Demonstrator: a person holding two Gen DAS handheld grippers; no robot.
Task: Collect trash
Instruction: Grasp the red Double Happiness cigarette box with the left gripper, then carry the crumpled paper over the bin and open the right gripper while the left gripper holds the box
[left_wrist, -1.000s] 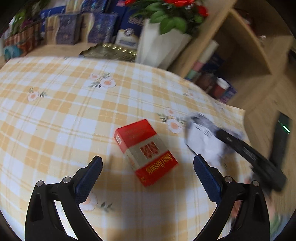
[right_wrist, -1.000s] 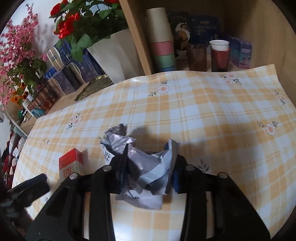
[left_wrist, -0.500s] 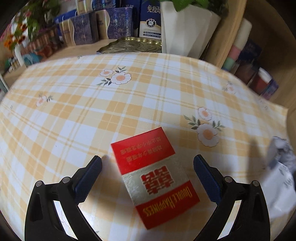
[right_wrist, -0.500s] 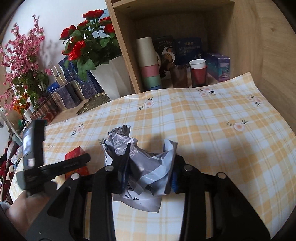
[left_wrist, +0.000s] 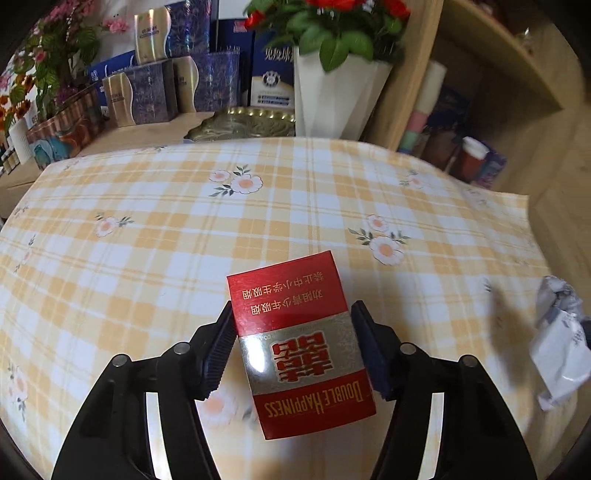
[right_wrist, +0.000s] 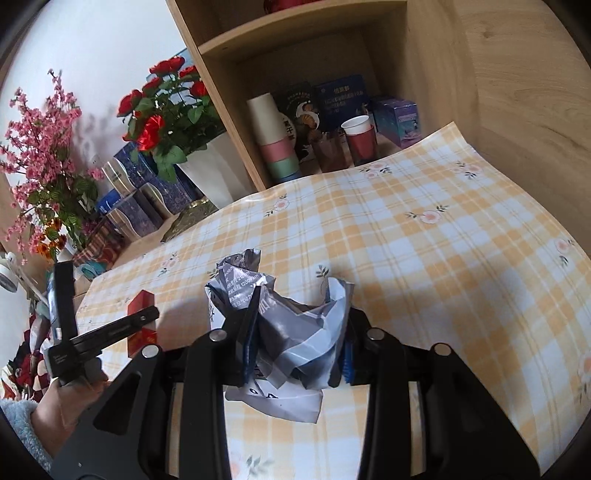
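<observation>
Trash pickup is at the grasp stage: the left gripper (left_wrist: 293, 350) has its jaws pressed on both sides of the red cigarette pack (left_wrist: 297, 345), low on the near bench (left_wrist: 147, 229); half a second ago they stood wide open. The right gripper (right_wrist: 295, 341) grips crumpled grey wrapping (right_wrist: 284, 325). Next comes lifting both toward a bin, none visible.

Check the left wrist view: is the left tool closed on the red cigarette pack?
Yes, the left tool has both pads pressed against the sides of the red Double Happiness cigarette pack above the checked tablecloth.
</observation>
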